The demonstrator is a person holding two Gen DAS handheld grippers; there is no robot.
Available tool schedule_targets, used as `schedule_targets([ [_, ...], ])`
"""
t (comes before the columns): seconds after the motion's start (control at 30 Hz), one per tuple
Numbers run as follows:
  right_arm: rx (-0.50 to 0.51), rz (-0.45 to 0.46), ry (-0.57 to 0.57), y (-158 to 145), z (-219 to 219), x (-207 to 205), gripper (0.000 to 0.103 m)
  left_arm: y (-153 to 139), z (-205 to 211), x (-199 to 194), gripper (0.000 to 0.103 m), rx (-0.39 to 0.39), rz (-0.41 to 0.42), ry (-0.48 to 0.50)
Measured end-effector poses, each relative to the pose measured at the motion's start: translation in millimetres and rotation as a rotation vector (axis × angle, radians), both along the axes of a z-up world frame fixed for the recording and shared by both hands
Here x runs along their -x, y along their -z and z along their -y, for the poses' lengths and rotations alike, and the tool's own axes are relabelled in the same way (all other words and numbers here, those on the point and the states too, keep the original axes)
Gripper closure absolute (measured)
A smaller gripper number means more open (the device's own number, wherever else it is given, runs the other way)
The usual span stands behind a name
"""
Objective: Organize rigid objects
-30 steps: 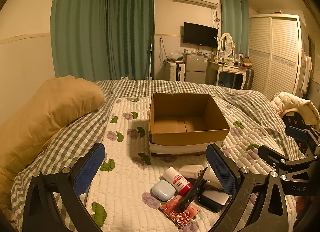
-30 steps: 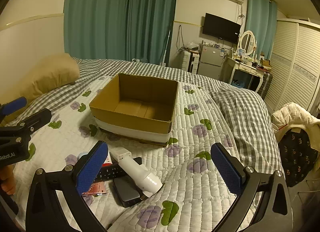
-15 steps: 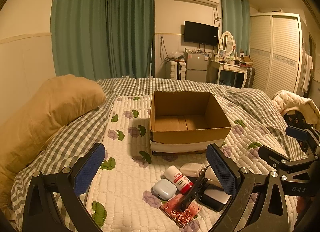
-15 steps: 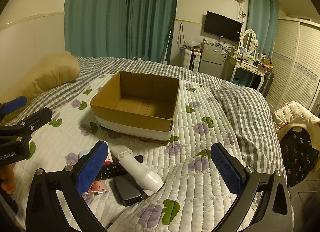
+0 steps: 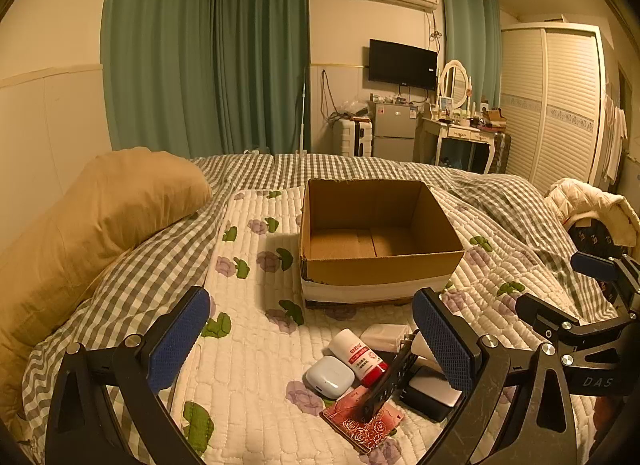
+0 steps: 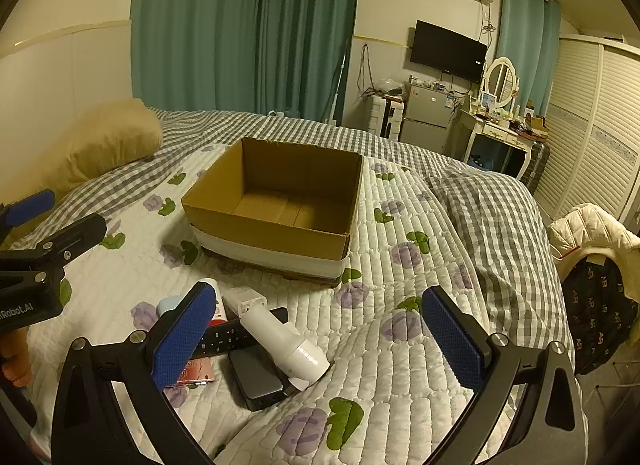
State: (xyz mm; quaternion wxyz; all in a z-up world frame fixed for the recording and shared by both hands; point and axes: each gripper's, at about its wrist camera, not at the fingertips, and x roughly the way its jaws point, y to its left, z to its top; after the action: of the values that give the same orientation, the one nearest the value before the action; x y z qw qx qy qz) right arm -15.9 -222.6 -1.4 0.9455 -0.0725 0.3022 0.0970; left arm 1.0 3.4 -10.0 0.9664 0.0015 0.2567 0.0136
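An open, empty cardboard box point(image 5: 384, 269) point(image 6: 264, 241) sits mid-bed. In front of it lies a pile: a white earbud case point(image 5: 330, 376), a red-and-white tube point(image 5: 358, 353), a white charger block point(image 5: 384, 337) point(image 6: 245, 301), a black remote point(image 5: 386, 383) point(image 6: 228, 337), a dark flat box point(image 5: 434, 393) point(image 6: 256, 379), a red patterned card point(image 5: 360, 423) and a white cylinder point(image 6: 284, 345). My left gripper point(image 5: 312, 341) is open and empty above the pile. My right gripper point(image 6: 316, 341) is open and empty, just right of the pile.
A tan pillow point(image 5: 100, 225) lies at the bed's left. A checked blanket point(image 6: 492, 217) bunches on the right. A chair with a jacket point(image 6: 592, 241) stands beside the bed's right edge. Curtains, a dresser and a wardrobe stand far behind.
Both grippers have drifted slightly; the view of the box and pile shifted a little. Nothing was gripped or moved.
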Motion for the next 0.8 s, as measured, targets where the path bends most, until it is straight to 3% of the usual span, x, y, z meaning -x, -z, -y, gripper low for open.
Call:
schedule_targets([
  [0.8,0.003,-0.018,-0.031,-3.3,-2.4,-2.7,0.0,-0.2,-0.7,-1.6,0.0,0.001,-0.003,0.003],
])
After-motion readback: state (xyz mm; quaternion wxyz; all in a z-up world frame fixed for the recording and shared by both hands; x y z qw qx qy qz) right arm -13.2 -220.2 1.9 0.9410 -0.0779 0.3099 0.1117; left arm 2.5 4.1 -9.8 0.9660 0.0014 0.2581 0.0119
